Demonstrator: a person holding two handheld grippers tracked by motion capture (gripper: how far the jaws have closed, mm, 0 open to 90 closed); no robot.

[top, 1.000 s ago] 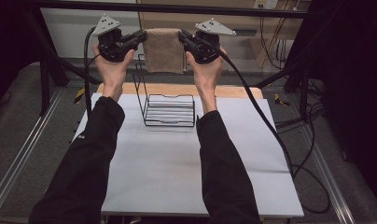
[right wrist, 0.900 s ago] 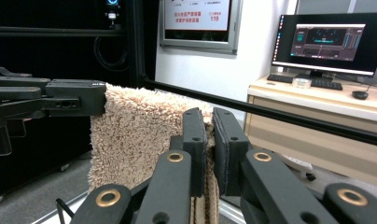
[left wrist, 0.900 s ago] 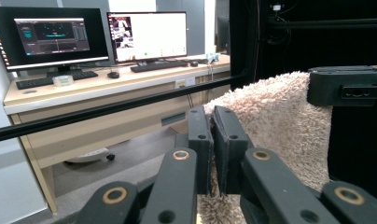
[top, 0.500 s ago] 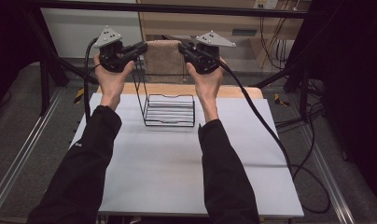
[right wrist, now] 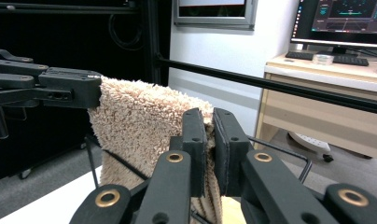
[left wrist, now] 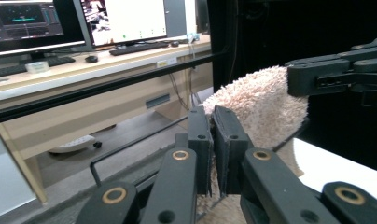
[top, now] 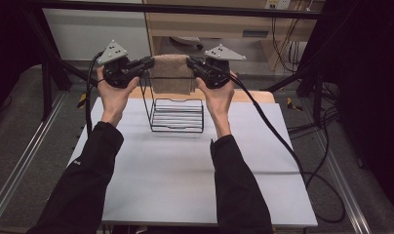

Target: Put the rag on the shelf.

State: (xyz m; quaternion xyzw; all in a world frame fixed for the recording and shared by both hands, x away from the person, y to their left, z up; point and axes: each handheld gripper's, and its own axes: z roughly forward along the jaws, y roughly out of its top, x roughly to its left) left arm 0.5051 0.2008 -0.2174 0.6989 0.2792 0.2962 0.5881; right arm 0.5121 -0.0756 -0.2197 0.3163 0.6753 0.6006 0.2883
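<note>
Two grippers clamped on one towel [top: 171, 74], stretched above rack [top: 177, 115].
Left gripper [top: 147, 63] pinching left edge, right gripper [top: 191, 63] pinching right edge; no readable writing anywhere.

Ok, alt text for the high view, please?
Two hand-held grippers, left gripper and right gripper, pinch opposite ends of a folded beige towel, holding it above a black wire rack on a white table. The person's black-sleeved forearms reach in from below.

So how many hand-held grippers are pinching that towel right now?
2. The left hand-held gripper clamps the towel at its left top corner, the right hand-held gripper at its right top corner, above the wire rack.
</note>
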